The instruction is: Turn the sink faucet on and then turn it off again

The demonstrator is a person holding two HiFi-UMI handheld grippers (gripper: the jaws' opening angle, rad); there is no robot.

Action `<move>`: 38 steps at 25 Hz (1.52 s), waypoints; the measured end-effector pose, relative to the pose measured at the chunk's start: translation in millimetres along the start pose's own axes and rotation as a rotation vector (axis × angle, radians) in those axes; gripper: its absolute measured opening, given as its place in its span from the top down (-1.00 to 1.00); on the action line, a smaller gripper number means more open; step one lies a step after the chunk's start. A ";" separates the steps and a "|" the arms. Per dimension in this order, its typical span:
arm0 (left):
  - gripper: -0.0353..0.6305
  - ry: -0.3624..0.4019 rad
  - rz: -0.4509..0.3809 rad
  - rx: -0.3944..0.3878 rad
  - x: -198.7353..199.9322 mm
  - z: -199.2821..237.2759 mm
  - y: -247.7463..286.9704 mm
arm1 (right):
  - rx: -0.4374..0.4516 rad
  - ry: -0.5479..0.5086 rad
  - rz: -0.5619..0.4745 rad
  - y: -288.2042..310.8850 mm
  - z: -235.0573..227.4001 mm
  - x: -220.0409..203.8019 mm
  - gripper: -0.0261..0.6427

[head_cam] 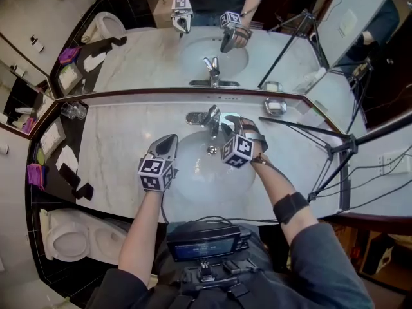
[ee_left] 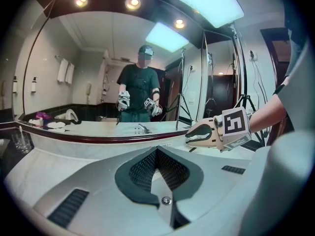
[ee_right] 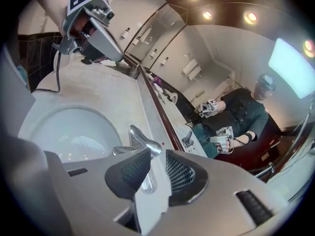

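My right tool stood narrowly parted and held nothing, its tips just short of the faucet lever at twelve o'clock on the sink. My left tool was closed and empty, at nine o'clock over the basin. I saw no stream, so I could not judge which turn remained.

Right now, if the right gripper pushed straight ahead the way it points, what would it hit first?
Probably the faucet lever, just beyond the open fingers of the right gripper; depth is hard to judge.
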State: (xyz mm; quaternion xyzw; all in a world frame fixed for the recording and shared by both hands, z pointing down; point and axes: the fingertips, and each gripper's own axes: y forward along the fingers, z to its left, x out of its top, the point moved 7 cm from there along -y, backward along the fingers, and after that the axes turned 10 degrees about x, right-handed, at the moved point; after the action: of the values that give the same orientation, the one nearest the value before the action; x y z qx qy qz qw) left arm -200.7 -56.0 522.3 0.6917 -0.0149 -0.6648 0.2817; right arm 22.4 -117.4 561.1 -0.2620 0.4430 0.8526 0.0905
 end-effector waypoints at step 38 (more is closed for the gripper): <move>0.89 -0.002 -0.068 -0.001 4.9 0.6 -20.8 | -0.055 1.076 -0.361 -118.5 21.4 -114.1 0.87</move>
State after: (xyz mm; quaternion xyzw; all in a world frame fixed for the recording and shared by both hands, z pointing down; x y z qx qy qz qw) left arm -208.1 -40.6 509.3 0.6909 0.0087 -0.6747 0.2595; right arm 156.9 -21.3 547.4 -0.7333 0.3525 0.5813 -0.0107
